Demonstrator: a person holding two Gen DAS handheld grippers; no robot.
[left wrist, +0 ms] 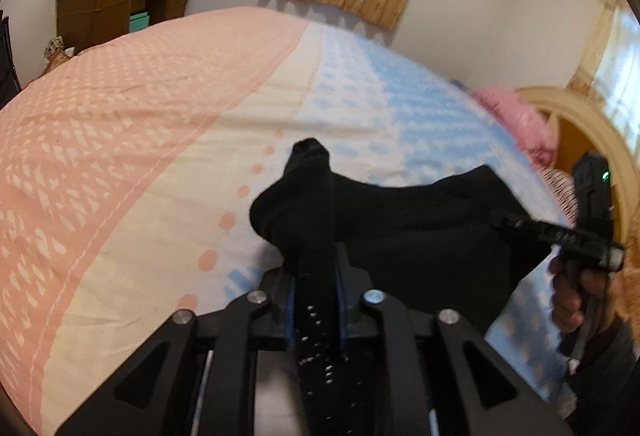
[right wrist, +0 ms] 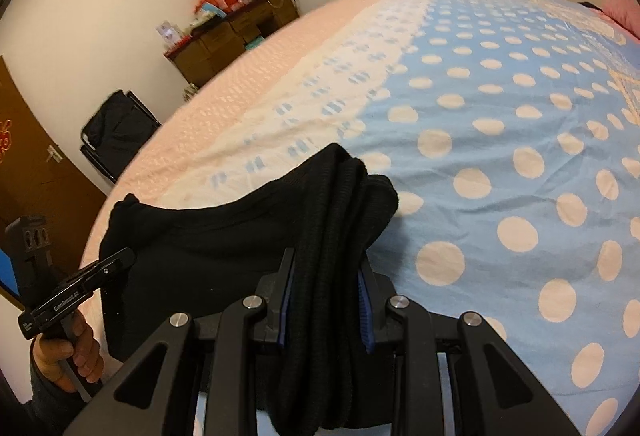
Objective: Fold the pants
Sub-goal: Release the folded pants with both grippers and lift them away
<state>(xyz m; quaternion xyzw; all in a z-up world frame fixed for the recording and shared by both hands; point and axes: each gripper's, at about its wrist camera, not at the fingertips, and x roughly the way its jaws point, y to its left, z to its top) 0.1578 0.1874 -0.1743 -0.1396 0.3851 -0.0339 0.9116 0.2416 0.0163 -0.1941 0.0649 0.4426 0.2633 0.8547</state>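
Black pants (left wrist: 420, 220) hang stretched between my two grippers above the bed (left wrist: 140, 139). My left gripper (left wrist: 314, 276) is shut on one bunched end of the pants, with cloth sticking out past its blue pads. My right gripper (right wrist: 326, 276) is shut on the other bunched end of the pants (right wrist: 200, 244). In the left wrist view the right gripper (left wrist: 560, 232) shows at the right, held by a hand. In the right wrist view the left gripper (right wrist: 76, 292) shows at the lower left, held by a hand.
The bed sheet is pink on one side and blue with white dots (right wrist: 500, 155) on the other. A pink pillow (left wrist: 516, 119) lies by the wooden headboard (left wrist: 576, 123). A brown cluttered desk (left wrist: 116, 11) and a dark chair (right wrist: 116, 131) stand beyond the bed.
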